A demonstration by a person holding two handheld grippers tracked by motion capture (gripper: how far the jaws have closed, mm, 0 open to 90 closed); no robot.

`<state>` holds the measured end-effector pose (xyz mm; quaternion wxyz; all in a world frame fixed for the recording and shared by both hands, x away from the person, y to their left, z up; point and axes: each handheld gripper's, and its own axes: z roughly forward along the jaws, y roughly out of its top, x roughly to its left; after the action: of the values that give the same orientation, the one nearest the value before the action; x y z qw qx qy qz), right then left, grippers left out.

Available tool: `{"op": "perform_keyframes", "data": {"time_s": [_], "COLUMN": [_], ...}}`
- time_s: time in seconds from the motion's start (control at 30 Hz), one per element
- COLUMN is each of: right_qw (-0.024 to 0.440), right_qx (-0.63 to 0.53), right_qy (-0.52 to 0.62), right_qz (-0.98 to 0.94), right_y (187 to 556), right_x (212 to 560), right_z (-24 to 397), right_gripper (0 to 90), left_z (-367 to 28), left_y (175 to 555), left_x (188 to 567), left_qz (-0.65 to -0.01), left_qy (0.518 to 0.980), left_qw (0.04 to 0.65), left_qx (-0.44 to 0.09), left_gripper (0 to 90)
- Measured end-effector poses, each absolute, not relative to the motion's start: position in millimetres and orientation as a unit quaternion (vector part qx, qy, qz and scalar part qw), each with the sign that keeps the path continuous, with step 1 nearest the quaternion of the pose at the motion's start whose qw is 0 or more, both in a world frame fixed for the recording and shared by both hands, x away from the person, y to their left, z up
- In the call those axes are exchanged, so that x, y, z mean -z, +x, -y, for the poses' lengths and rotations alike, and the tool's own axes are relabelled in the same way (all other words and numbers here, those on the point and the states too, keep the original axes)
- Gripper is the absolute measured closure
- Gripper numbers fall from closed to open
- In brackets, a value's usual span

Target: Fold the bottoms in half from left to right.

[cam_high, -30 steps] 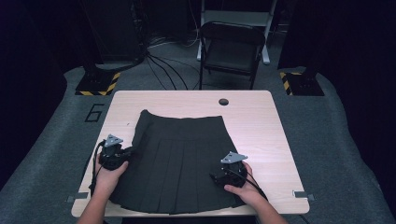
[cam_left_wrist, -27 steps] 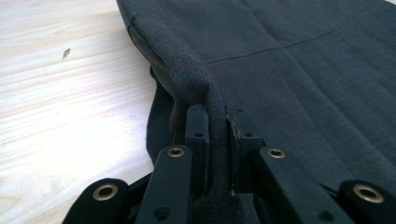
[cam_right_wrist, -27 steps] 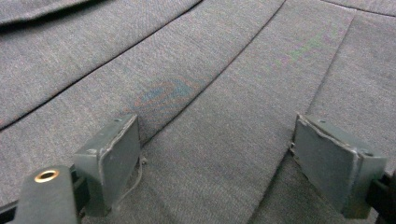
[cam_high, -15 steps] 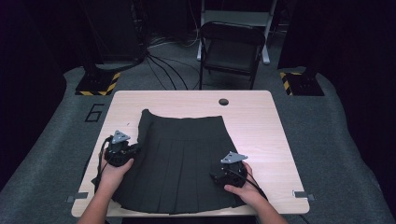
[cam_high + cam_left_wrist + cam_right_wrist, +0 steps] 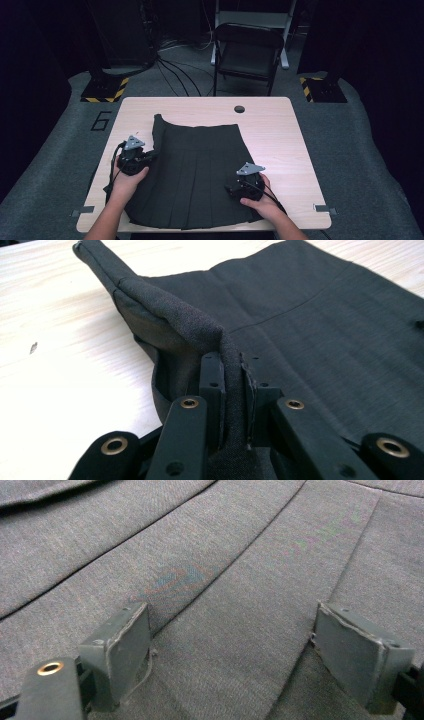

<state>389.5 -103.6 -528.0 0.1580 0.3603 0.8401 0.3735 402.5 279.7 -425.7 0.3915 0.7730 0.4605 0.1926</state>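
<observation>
the left tool (image 5: 232, 390) pinched the skirt (image 5: 200, 170) edge while the right tool (image 5: 245, 655) gaped above the pleats; lifting evenly across seemed wisest.

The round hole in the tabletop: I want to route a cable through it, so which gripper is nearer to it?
Right, narrowly. The right gripper sits almost straight toward the person from the hole, on the skirt; the left gripper is far off to its left.

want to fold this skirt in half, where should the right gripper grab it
Judging by the pose, the right side edge of the skirt, coming in from the right: it lies flat there, mirroring the left edge pinched in the left gripper. The right gripper is open over the pleats.
</observation>
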Motion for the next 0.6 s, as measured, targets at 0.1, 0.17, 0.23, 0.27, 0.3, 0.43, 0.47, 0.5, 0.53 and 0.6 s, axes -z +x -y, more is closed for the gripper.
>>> {"op": "perform_keyframes", "data": {"time_s": [0.1, 0.17, 0.23, 0.27, 0.3, 0.43, 0.47, 0.5, 0.53, 0.6], "right_qw": [0.158, 0.158, 0.159, 0.158, 0.157, 0.158, 0.158, 0.159, 0.16, 0.158], "right_qx": [-0.373, -0.373, -0.373, -0.373, -0.373, -0.373, -0.373, -0.374, -0.373, -0.373], "right_qy": [0.36, 0.36, 0.359, 0.36, 0.36, 0.36, 0.36, 0.358, 0.356, 0.36], "right_qz": [-0.84, -0.84, -0.841, -0.84, -0.84, -0.84, -0.84, -0.841, -0.841, -0.84], "right_y": [389, 390, 390, 389, 389, 389, 389, 390, 390, 390], "right_x": [528, 528, 528, 528, 528, 528, 528, 528, 528, 528], "right_z": [104, 104, 104, 104, 104, 104, 104, 104, 104, 104], "right_gripper": [15.3, 15.3, 15.3, 15.3, 15.3, 15.3, 15.3, 15.2, 15.2, 15.2], "left_z": [-276, -273, -270, -269, -267, -260, -258, -256, -254, -250], "left_y": [403, 403, 404, 404, 404, 405, 405, 405, 406, 405], "left_x": [423, 421, 421, 420, 420, 419, 418, 418, 417, 417], "left_qz": [-0.458, -0.453, -0.449, -0.447, -0.446, -0.44, -0.438, -0.438, -0.435, -0.432], "left_qy": [0.774, 0.775, 0.777, 0.779, 0.78, 0.782, 0.785, 0.783, 0.785, 0.786], "left_qw": [0.394, 0.396, 0.397, 0.396, 0.396, 0.398, 0.397, 0.4, 0.4, 0.402], "left_qx": [-0.191, -0.191, -0.191, -0.19, -0.189, -0.189, -0.185, -0.19, -0.186, -0.183], "left_gripper": [81.1, 81.1, 81.1, 81.1, 81.1, 81.1, 81.1, 81.1, 81.1, 81.1]}}
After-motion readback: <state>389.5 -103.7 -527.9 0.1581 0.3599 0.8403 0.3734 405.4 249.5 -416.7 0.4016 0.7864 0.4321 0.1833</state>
